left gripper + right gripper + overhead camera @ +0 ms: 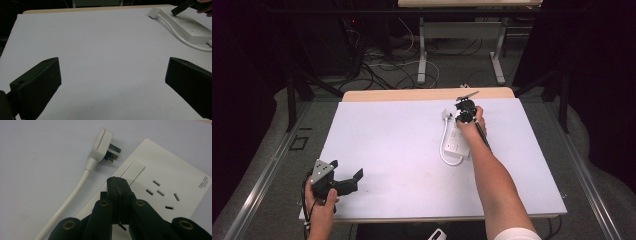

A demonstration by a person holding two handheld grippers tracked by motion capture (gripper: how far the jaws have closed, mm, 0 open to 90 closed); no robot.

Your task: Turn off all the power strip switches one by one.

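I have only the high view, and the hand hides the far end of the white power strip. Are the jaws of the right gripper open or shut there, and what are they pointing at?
Observer: The right gripper is shut with nothing between its jaws. Its tip is at the near end of the rocker switch on the power strip. I cannot tell if it presses.
Operator: Thank you. Is the plug inserted in a socket?
Observer: No. The plug lies on the mat beside the strip's end, with its metal pins bare and pointing toward the strip.
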